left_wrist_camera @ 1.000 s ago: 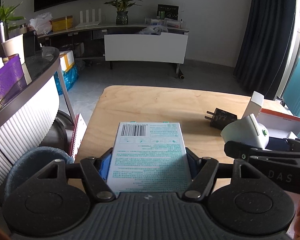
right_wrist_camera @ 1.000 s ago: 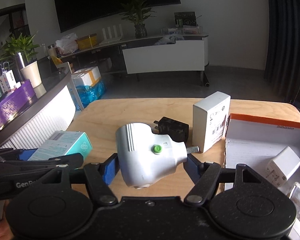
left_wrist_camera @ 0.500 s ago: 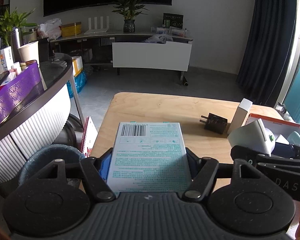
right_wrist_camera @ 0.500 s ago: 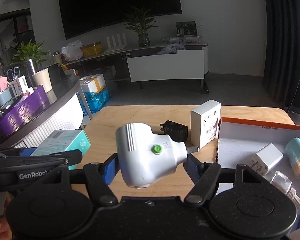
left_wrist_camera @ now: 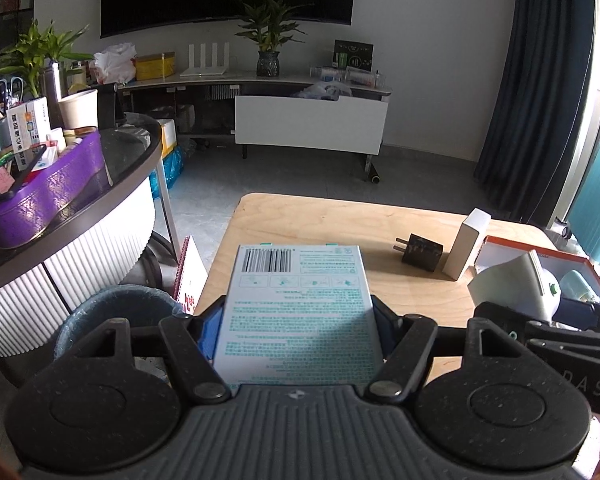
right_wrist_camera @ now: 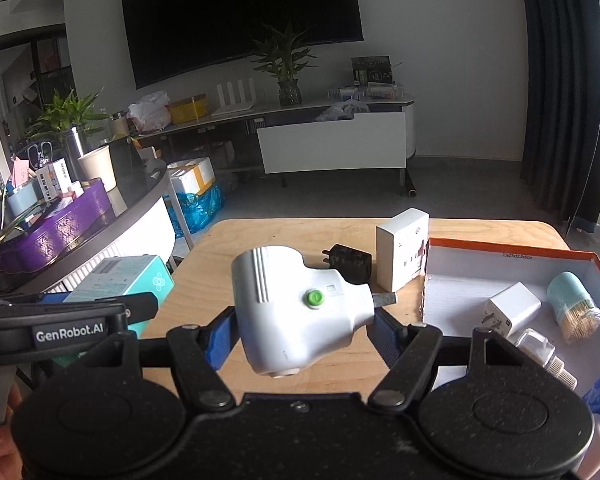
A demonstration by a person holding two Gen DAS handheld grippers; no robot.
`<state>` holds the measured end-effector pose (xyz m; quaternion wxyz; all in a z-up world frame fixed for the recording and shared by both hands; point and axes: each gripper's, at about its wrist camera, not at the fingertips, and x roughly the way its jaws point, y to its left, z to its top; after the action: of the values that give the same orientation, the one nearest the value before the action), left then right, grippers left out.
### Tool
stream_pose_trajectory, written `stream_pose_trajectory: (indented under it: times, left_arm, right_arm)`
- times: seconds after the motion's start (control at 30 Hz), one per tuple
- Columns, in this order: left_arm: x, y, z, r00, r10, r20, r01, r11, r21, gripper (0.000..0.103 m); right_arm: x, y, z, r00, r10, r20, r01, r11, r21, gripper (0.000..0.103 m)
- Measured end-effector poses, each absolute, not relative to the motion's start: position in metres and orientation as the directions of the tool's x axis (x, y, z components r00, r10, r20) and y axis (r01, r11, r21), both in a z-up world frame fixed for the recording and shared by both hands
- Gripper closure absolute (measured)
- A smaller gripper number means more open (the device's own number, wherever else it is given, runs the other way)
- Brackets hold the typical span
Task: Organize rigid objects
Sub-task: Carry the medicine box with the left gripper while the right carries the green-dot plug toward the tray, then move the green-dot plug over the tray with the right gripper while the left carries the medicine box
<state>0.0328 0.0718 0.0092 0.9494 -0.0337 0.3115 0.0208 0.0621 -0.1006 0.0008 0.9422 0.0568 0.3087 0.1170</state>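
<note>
Your left gripper (left_wrist_camera: 298, 320): clamped on a teal carton (left_wrist_camera: 296, 312), barcode face up, held above the near edge of the table (left_wrist_camera: 324, 220).

Your right gripper (right_wrist_camera: 302, 322): clamped on a white device (right_wrist_camera: 296, 304) with a green button, held above the table.

On the table: black plug (right_wrist_camera: 348, 262), upright white box (right_wrist_camera: 402, 254).

In the tray (right_wrist_camera: 500, 250): white charger (right_wrist_camera: 510, 308), toothpick jar (right_wrist_camera: 574, 306), small bottle (right_wrist_camera: 544, 354).
</note>
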Motion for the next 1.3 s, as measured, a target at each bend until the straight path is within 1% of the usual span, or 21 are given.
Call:
stream_pose_trajectory:
  times: [0.77,1.3]
  left_arm:
    - [0.016,0.067,0.018,0.819,0.006,-0.574,-0.049,0.997,-0.060,0.032]
    - [0.011,0.051,0.022,0.821,-0.022,-0.571,-0.014,0.998,-0.058,0.032]
  right_arm:
    - [0.037,-0.110,0.012,0.792,0.262,-0.551,-0.187,0.964,0.190,0.020]
    - [0.025,-0.129,0.015,0.805,0.239,-0.543,-0.152,0.968,0.202,0.020]
